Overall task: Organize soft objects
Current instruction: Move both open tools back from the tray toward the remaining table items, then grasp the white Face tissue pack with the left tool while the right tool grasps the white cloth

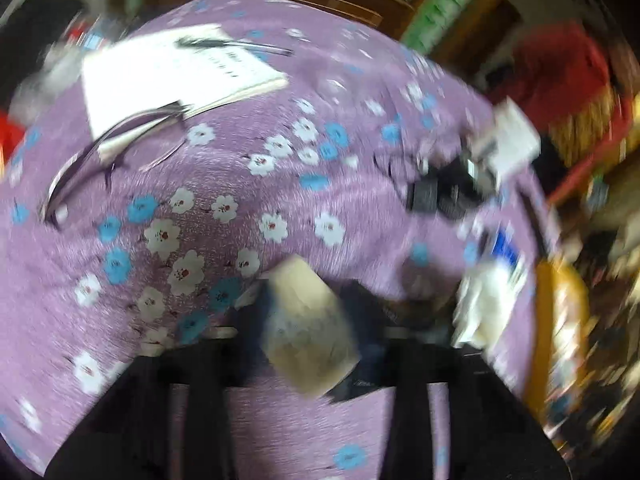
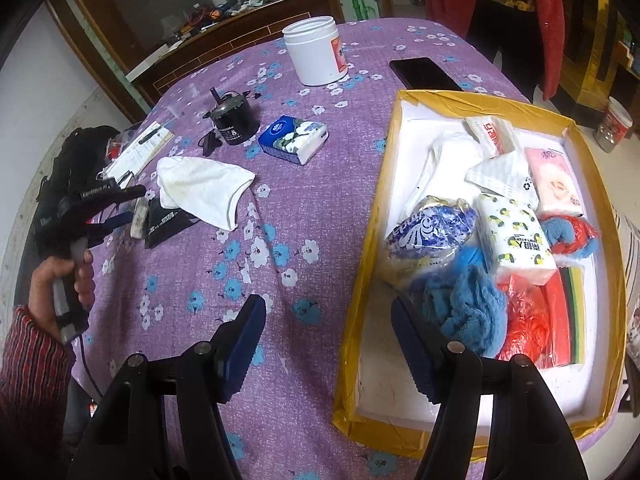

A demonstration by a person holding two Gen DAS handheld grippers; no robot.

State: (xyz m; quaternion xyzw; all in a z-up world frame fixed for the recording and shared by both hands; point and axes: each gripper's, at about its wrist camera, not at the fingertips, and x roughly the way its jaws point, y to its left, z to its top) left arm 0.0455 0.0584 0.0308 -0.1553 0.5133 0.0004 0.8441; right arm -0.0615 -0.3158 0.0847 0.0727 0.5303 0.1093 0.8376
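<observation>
1. Inside the yellow-rimmed box (image 2: 374, 240) on the right of the desk (image 2: 280, 320), already stowed: lemon-print tissue pack (image 2: 516, 236), pink tissue pack (image 2: 556, 184), blue-and-white wrapped pack (image 2: 428, 232), blue towel (image 2: 468, 312), red bag (image 2: 524, 328), white cloth (image 2: 448, 152). By my estimate, most of the job is done.
2. Soft items outstanding on the desk: a white rag (image 2: 200, 188), a blue floral tissue pack (image 2: 292, 138) and a black packet (image 2: 166, 224).
3. Left tool (image 2: 134, 206): far left, well apart from the box. It looks clamped on a small pale packet (image 1: 308, 332), though its own view is blurred.
4. Right tool (image 2: 328, 312): jaws apart, nothing between them, over the box's near left rim.
5. Not soft, so I would leave them: white jar (image 2: 316, 52), phone (image 2: 424, 74).
</observation>
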